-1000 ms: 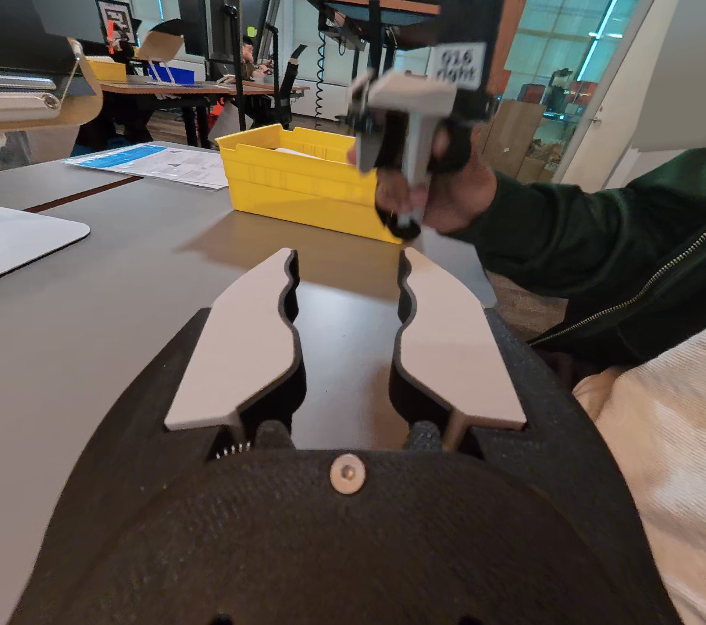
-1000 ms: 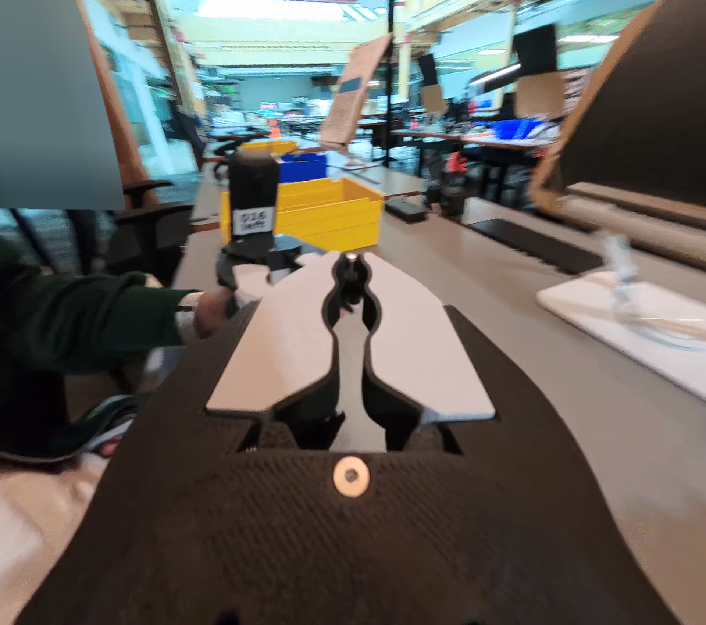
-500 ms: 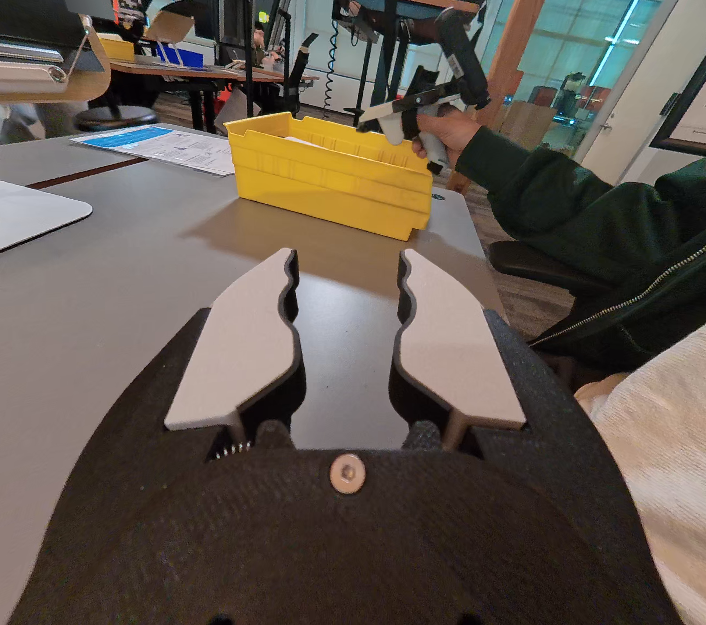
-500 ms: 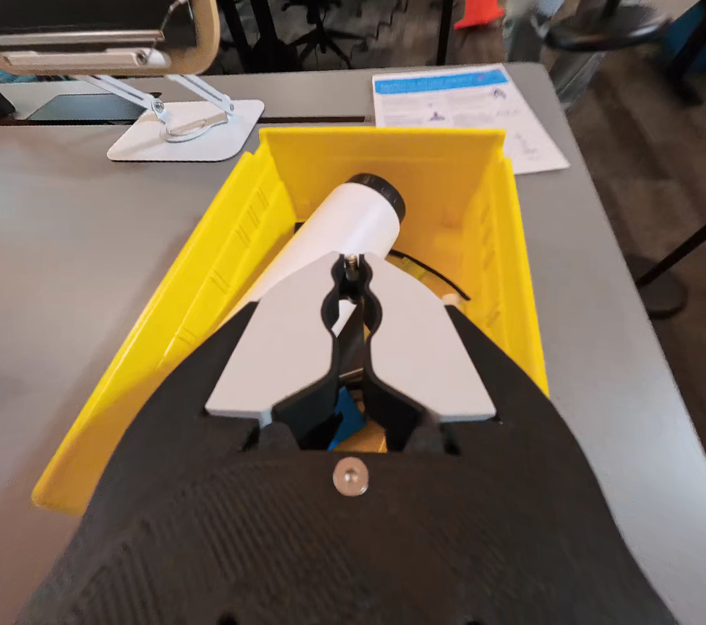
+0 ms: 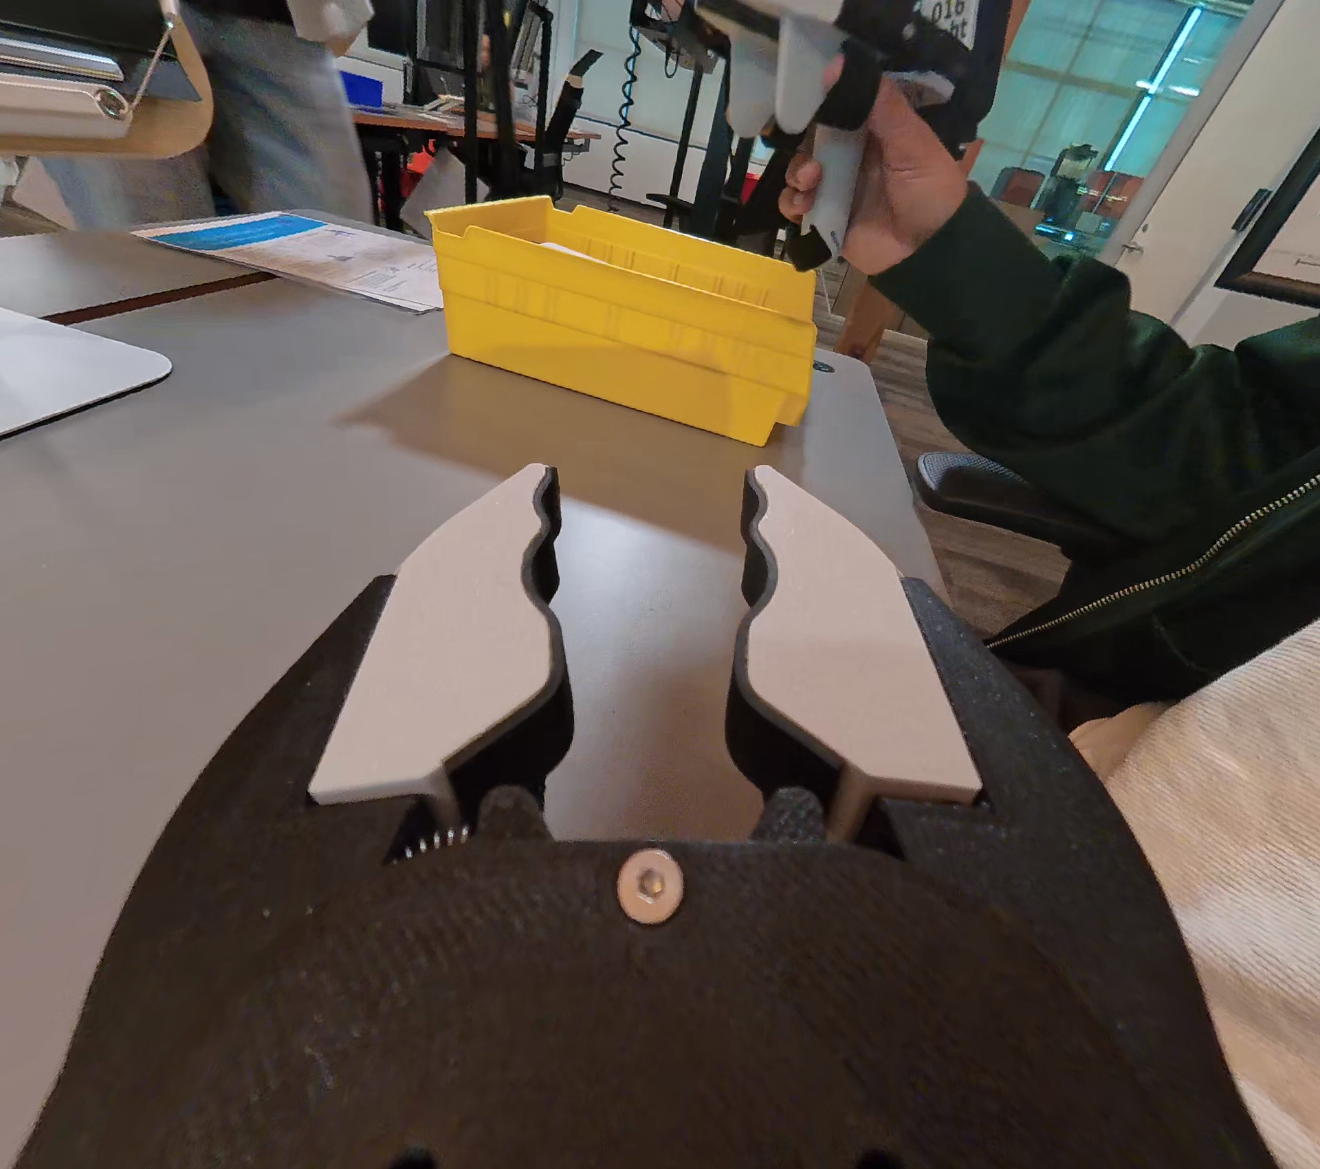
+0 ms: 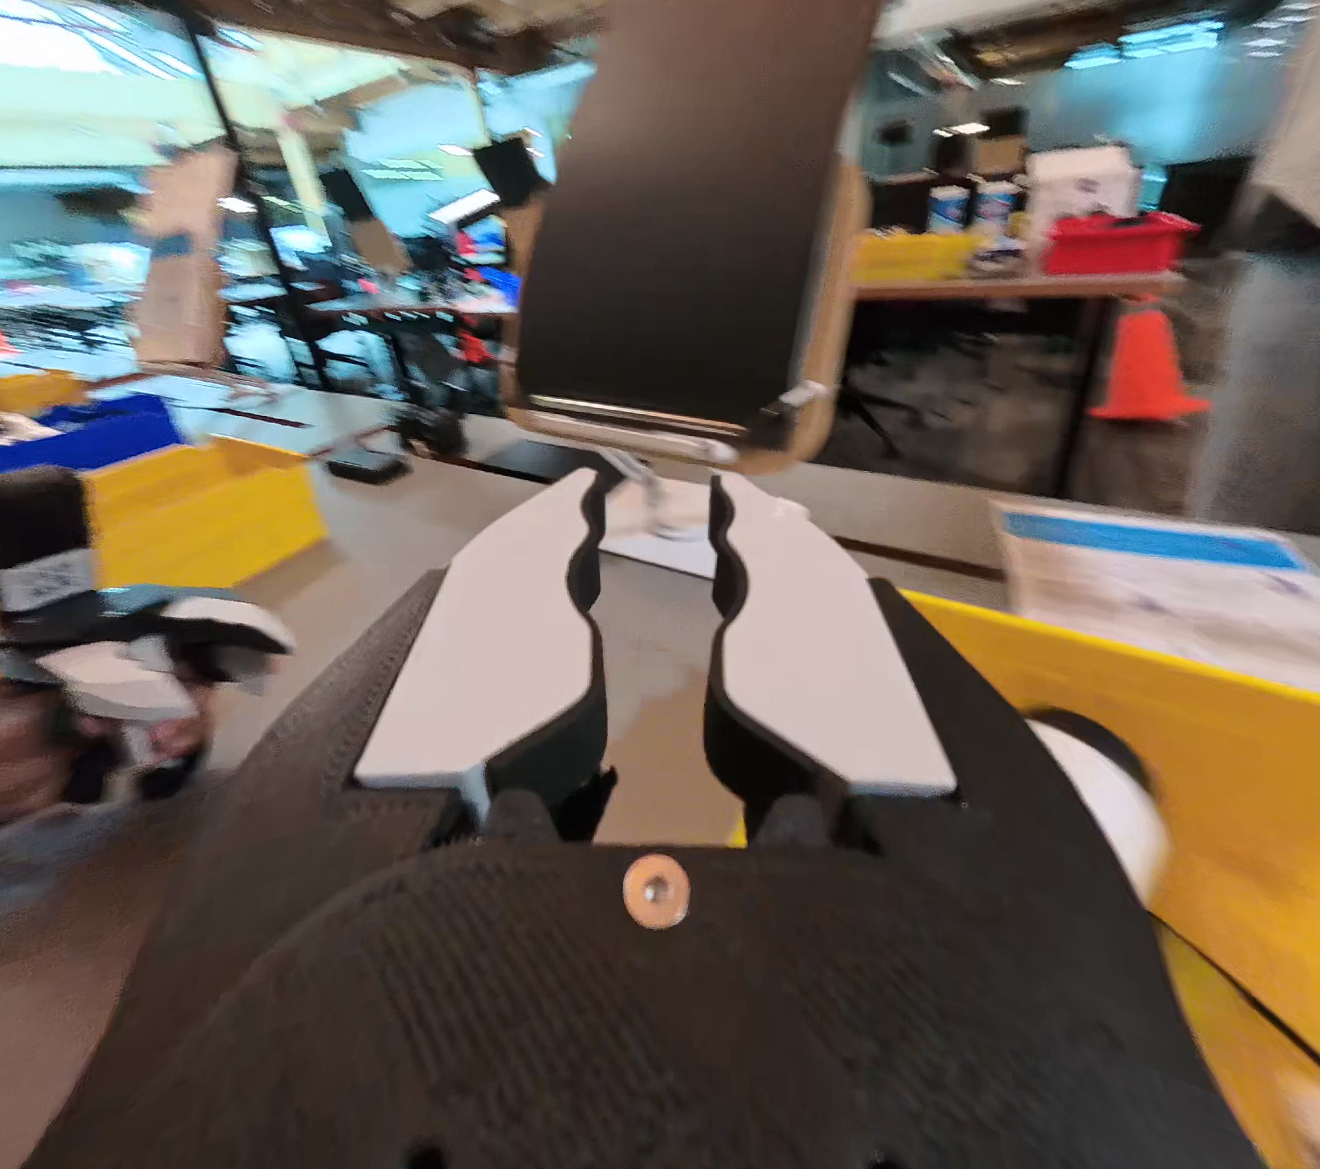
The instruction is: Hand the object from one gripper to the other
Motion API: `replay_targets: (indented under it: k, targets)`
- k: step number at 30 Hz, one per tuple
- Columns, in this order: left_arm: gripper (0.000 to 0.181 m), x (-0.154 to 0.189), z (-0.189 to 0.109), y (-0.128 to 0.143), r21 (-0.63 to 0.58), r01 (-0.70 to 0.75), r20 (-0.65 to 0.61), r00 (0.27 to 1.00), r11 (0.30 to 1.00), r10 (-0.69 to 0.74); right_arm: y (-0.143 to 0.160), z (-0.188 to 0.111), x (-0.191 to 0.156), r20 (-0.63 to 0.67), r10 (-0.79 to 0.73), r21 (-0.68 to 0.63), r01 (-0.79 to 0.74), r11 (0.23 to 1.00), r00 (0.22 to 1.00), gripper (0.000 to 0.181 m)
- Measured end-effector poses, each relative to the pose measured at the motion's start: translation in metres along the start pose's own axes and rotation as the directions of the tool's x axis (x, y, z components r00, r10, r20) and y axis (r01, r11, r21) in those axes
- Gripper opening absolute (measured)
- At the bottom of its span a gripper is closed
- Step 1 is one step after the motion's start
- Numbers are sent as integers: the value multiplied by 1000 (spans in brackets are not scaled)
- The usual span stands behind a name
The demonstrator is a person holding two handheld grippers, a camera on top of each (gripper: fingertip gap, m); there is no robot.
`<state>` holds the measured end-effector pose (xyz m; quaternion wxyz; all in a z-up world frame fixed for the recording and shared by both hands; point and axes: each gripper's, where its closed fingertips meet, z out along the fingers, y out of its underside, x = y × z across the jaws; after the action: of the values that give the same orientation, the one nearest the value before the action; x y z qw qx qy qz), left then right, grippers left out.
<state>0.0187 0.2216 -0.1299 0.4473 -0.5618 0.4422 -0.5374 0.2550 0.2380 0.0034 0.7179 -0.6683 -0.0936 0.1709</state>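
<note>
My left gripper (image 5: 650, 481) is open and empty, low over the grey table (image 5: 214, 527). My right gripper (image 6: 651, 492) is open and empty in its own blurred view. In the left wrist view a hand in a dark green sleeve holds it (image 5: 743, 13) in the air above the right end of a yellow bin (image 5: 621, 334). The bin (image 6: 1157, 749) lies below and to the right of the right gripper, with a white cylinder (image 6: 1093, 799) inside. The left gripper (image 6: 186, 656) shows blurred at the left. No object is in either gripper.
A dark screen on a stand (image 6: 686, 277) rises ahead of the right gripper, and its white base (image 5: 64, 370) lies at the table's left. A printed sheet (image 5: 307, 256) lies behind the bin. A person (image 5: 271, 63) stands at the far left. The table edge runs on the right (image 5: 907, 492). The left gripper's tips are roughly 30 cm from the right gripper's.
My right gripper was shut on a small dark item and pointed down into the bin. Now it is open, empty and swung up level. The left gripper has stayed open and still.
</note>
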Motion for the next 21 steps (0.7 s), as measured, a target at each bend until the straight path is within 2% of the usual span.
replay_targets:
  k: [2, 4, 6, 8, 10, 12, 15, 17, 21]
  targets:
    - [49, 0, 0, 1, -6, -1, 2, 1000, 1000, 1, 3, 19, -48, 157, 34, 39, -41, 998, 987, 29]
    - [47, -1, 0, 1, -12, 3, 10, 1000, 1000, -3, 19, 36, -101, 345, 105, 32, -123, 992, 933, 36]
    - [41, -4, -2, 2, -25, 25, 17, 1000, 999, -24, 54, 49, -147, 494, 168, -59, -160, 985, 853, 37]
    - [35, -8, -4, 3, -27, 40, 30, 999, 999, -39, 104, 60, -173, 536, 168, -172, -87, 981, 827, 34]
    - [28, -13, -9, 1, -21, 48, 54, 997, 999, -47, 145, 64, -186, 547, 136, -261, 14, 965, 826, 29]
    - [21, -17, -16, -5, -3, 42, 71, 997, 999, -42, 167, 65, -191, 562, 69, -299, 125, 946, 824, 26]
    - [12, -26, -30, -21, 7, -5, 119, 993, 1000, 4, 181, 67, -188, 560, -10, -306, 218, 927, 828, 25]
    - [9, -35, -49, -39, -1, -48, 170, 984, 999, 47, 188, 66, -183, 550, -4, -331, 222, 917, 835, 25]
    - [9, -52, -117, -96, 56, -86, 305, 950, 995, 65, 187, 65, -174, 530, 25, -338, 184, 923, 848, 25]
